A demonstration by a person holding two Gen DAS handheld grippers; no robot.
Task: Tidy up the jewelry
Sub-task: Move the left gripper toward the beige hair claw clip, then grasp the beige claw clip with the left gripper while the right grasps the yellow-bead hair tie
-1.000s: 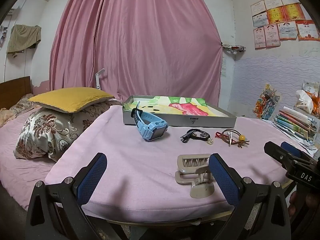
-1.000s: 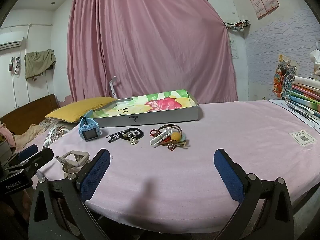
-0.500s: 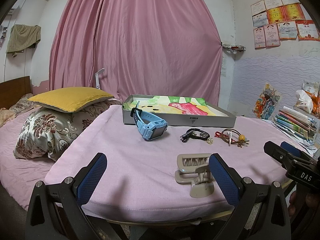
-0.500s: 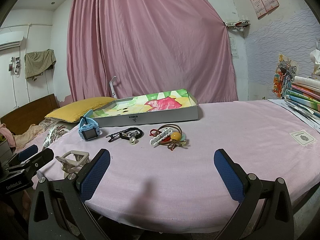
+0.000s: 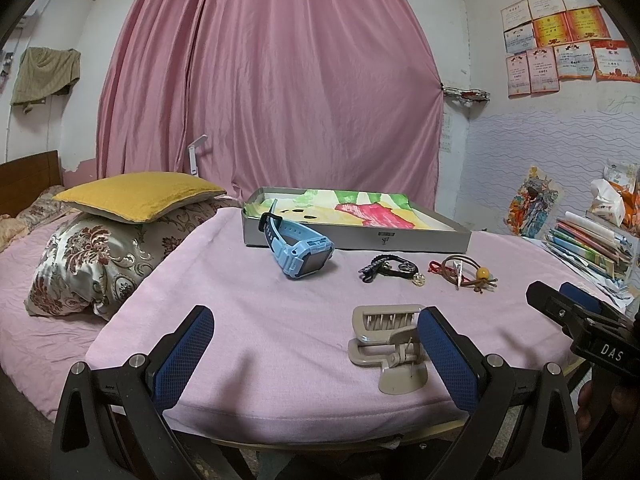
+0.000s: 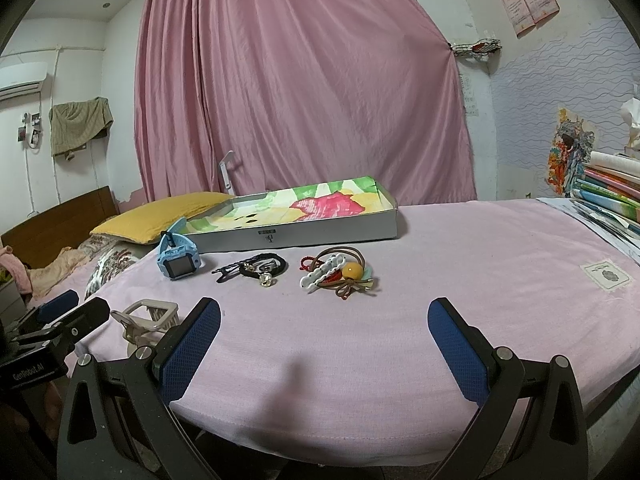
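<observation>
Beige hair claw clip (image 5: pixel 390 342): lower centre-right, nearest my left tongs (image 5: pixel 316 350), which gape empty. Right tongs (image 6: pixel 326 344) likewise spread, empty. Blue watch (image 5: pixel 298 246), black bracelet (image 5: pixel 390 270), hair ties (image 5: pixel 464 272) mid-frame on pink surface (image 5: pixel 260 304); tray (image 5: pixel 356 237) behind. I'd straddle the clip squarely.

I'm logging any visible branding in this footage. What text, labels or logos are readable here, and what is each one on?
"DAS": white letters on the black body of the right tongs, seen from the left wrist view.
"GenRobot.AI": on the black body of the left tongs, seen from the right wrist view.
Small dark label on the grey tray front wall: too small to read.
Wall certificates: too blurred to read.
White patch on the pink cloth: unreadable.
</observation>
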